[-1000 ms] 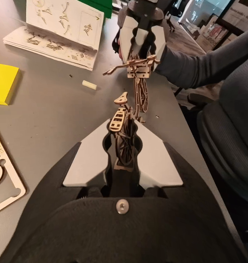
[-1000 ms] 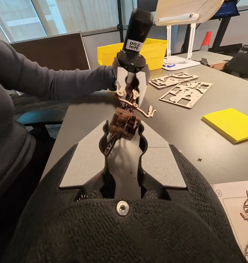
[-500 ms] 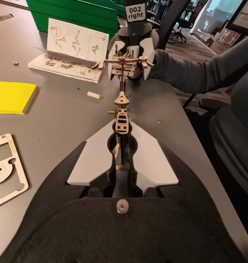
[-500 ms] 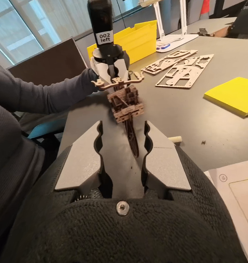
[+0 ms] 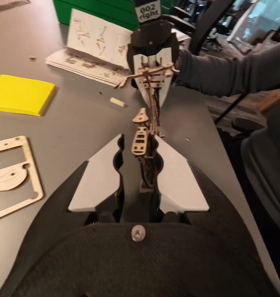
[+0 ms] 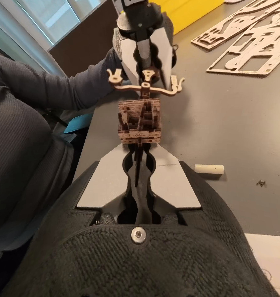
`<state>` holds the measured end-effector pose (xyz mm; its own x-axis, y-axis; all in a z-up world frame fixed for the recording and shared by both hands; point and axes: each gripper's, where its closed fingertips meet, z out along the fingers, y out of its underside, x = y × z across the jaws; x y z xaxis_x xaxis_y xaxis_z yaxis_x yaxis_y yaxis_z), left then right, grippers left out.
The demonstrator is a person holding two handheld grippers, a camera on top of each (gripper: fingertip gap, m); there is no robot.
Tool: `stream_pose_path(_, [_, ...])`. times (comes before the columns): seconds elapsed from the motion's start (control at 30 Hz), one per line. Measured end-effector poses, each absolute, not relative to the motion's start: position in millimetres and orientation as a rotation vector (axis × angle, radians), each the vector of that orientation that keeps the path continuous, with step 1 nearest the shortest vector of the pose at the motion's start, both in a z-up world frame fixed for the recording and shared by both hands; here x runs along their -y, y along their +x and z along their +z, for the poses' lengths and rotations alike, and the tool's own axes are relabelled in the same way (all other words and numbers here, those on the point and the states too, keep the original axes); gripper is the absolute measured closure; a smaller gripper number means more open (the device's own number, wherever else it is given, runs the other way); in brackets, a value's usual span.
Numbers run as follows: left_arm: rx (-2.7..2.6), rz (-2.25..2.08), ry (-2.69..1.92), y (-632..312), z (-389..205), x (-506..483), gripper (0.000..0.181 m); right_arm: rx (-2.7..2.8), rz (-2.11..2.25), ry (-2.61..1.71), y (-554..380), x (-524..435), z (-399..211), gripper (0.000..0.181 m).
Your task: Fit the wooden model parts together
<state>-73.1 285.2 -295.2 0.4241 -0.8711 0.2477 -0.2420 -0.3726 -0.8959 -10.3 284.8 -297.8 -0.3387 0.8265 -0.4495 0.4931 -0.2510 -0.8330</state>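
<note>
A wooden bicycle model stands on its wheels on the grey table, held between the two grippers. In the left wrist view its rear rack and saddle lie between my left gripper's fingers. Those fingers stand apart, and the rear wheel rests by the right finger. In the right wrist view my right gripper is shut on the front wheel, just below the basket and handlebar. The right gripper also shows far off in the left wrist view, and the left gripper far off in the right wrist view.
An open instruction booklet, a green box, a yellow pad and a small white cylinder lie on the table. Punched-out wooden sheets lie flat. The table edge and a chair are close by. Tip to tip, the grippers are about 7 cm apart. From the right gripper's tips to the small white cylinder is close to 8 cm. The right camera catches it too, in the right wrist view.
My right gripper has closed on the front wheel under the basket. My left gripper's fingers have spread apart around the rear wheel. The model has been brought upright.
</note>
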Motion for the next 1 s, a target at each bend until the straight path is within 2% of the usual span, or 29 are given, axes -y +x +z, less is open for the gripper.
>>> stream_pose_path(0.17, [-0.714,-0.541,-1.809,-96,-265,-304,0.119,1.661,1.608,-1.624,-11,-288,-297,0.174])
stream_pose_path(0.33, [-0.741,-0.093,-1.558,-54,-230,-260,0.120,1.604,1.582,-1.641,-11,-291,-296,0.174])
stream_pose_path(0.4, [-0.828,-0.058,-1.534,-15,-241,-244,0.117,1.606,1.545,-1.611,-10,-290,-295,0.174])
stream_pose_path(0.5, [-0.898,-0.053,-1.545,30,-256,-236,0.100,1.600,1.477,-1.559,-10,-291,-293,0.174])
stream_pose_path(0.63, [-0.861,-0.054,-1.518,52,-255,-241,0.094,1.596,1.384,-1.516,-11,-290,-292,0.174])
stream_pose_path(0.8, [-0.769,0.037,-1.637,35,-274,-260,0.103,1.626,1.343,-1.490,-12,-285,-293,0.174])
stream_pose_path(0.87, [-0.696,-0.031,-1.654,28,-274,-260,0.115,1.625,1.360,-1.490,-12,-284,-293,0.174])
stream_pose_path(1.0, [-0.494,-0.311,-1.610,10,-250,-257,0.121,1.584,1.507,-1.477,-9,-282,-283,0.174])
